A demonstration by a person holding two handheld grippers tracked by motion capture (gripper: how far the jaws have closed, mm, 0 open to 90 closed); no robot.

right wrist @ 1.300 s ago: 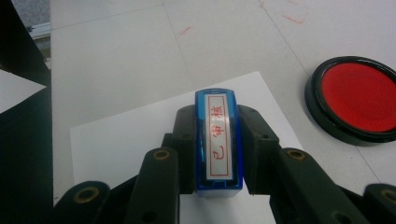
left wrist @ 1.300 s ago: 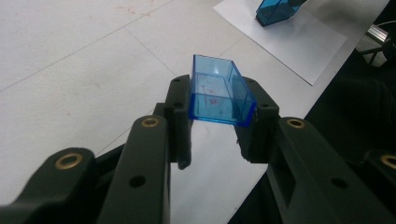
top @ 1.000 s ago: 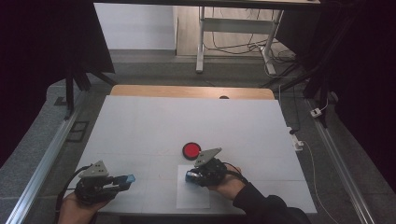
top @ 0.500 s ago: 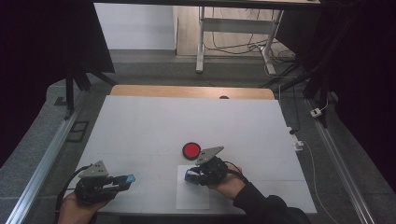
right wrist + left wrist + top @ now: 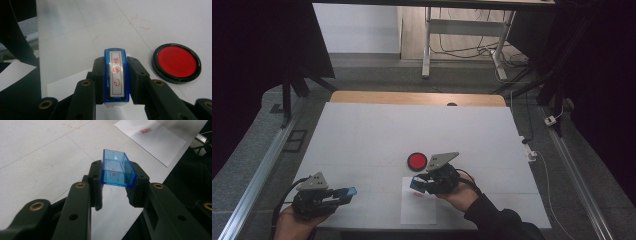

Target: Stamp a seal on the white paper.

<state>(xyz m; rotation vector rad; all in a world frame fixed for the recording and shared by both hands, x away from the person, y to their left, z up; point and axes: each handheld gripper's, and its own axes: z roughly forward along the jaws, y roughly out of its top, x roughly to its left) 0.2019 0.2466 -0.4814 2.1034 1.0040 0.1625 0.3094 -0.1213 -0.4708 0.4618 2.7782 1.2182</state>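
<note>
My left gripper (image 5: 117, 173) is shut on a clear blue plastic cap (image 5: 117, 168), held just above the table near its front left (image 5: 348, 191). My right gripper (image 5: 116, 65) is shut on a blue stamp (image 5: 116, 75) with a white label of red characters facing the camera. In the high view the right gripper (image 5: 419, 184) holds the stamp (image 5: 416, 183) over the top edge of a white sheet of paper (image 5: 419, 212). A round red ink pad (image 5: 417, 161) in a black rim lies open just beyond it, also in the right gripper view (image 5: 177, 62).
A red stamped mark (image 5: 146, 130) shows on the paper (image 5: 160, 140). Faint red smudges mark the white table top (image 5: 140, 22). Metal rails (image 5: 262, 165) run along both sides, and a wooden strip (image 5: 412, 98) lines the far edge.
</note>
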